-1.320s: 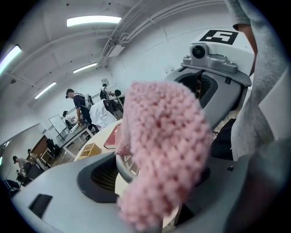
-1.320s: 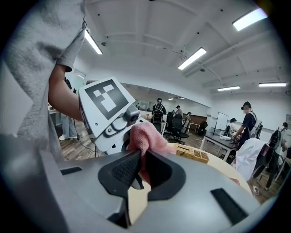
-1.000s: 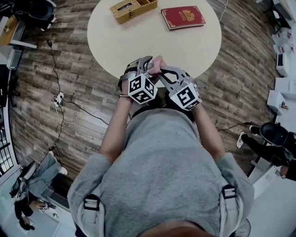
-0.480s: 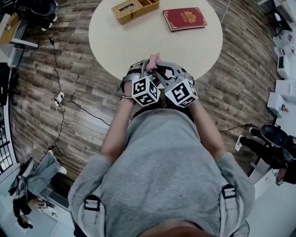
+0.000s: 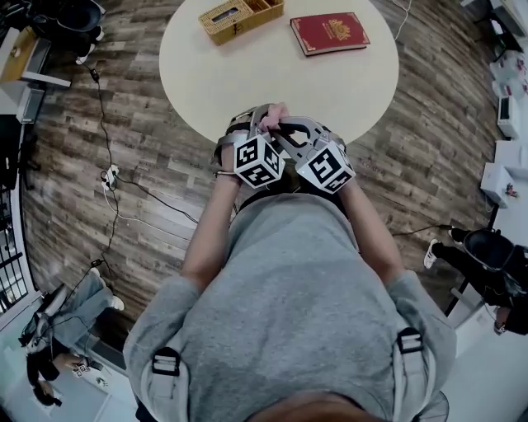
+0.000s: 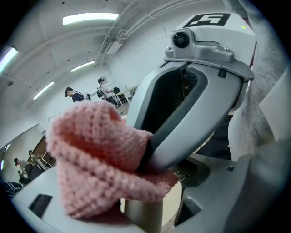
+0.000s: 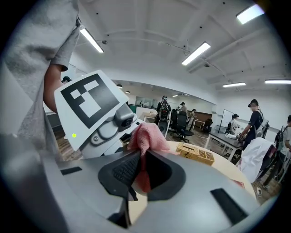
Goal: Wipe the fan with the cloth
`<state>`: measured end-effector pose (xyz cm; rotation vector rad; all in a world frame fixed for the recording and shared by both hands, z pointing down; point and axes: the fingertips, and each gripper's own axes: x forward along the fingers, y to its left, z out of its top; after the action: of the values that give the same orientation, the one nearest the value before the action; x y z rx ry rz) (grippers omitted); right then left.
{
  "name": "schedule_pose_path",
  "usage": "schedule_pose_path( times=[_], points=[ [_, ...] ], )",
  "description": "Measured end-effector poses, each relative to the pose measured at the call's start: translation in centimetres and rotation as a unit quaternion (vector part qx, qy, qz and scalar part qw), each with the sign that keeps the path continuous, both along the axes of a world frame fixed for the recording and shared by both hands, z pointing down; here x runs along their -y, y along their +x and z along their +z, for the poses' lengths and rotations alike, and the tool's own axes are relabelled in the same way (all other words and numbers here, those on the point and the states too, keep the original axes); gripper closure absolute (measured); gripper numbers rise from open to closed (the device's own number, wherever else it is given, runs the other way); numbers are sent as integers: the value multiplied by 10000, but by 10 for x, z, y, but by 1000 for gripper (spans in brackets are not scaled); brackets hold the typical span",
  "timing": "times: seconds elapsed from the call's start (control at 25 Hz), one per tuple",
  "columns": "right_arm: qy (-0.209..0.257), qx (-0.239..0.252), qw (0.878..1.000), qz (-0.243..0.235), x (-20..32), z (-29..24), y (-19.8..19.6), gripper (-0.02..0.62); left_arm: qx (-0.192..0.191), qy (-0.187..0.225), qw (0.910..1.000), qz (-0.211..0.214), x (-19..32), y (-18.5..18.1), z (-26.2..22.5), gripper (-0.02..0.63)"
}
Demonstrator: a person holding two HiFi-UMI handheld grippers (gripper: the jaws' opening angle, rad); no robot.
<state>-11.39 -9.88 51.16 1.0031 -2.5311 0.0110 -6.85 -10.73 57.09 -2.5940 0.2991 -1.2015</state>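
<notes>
head view / grippers: we see the left gripper point(image 5: 257, 119) and right gripper point(image 5: 285, 130) tip to tip, close in front of the person's chest, over the near edge of the round table point(image 5: 247, 74).
head view / cloth: the pink cloth point(image 5: 276, 113) shows as a small bunch right where the two sets of tips meet.
head view / table: a wicker basket point(image 5: 239, 12) and a red book point(image 5: 328, 31) lie at the far edge, well apart from the grippers.
left gripper view / jaws: partway closed and grasping the cloth point(image 6: 95, 150). The knit bunch covers the left jaw and reaches the right pad.
left gripper view / other gripper: the right gripper's tip point(image 6: 152, 157) digs into the same bunch from the right, with its marker cube point(image 6: 209, 19) up top.
right gripper view / jaws: we read the right gripper point(image 7: 136, 175) as clamped. Its dark pads are pinched on a fold of cloth point(image 7: 146, 134), which rises above them.
right gripper view / surroundings: the left gripper's marker cube point(image 7: 88, 102) sits just left of the cloth. The basket point(image 7: 195, 153) is on the table beyond it, and people stand far back in the room.
</notes>
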Motion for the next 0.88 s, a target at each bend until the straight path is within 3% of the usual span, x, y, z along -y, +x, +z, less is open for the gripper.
schedule_pose_path(
  times=[0.24, 0.56, 0.88],
  points=[
    [-21, 27, 10000, -78, -12, 4, 9, 554, -41, 15, 10000, -46, 9, 0, -3, 222],
    [215, 179, 9991, 308, -3, -6, 31, 554, -157, 16, 9999, -32, 11, 6, -10, 222],
    [281, -32, 9993, 248, 12, -12, 22, 554, -89, 53, 9999, 83, 7, 12, -11, 222]
  ],
)
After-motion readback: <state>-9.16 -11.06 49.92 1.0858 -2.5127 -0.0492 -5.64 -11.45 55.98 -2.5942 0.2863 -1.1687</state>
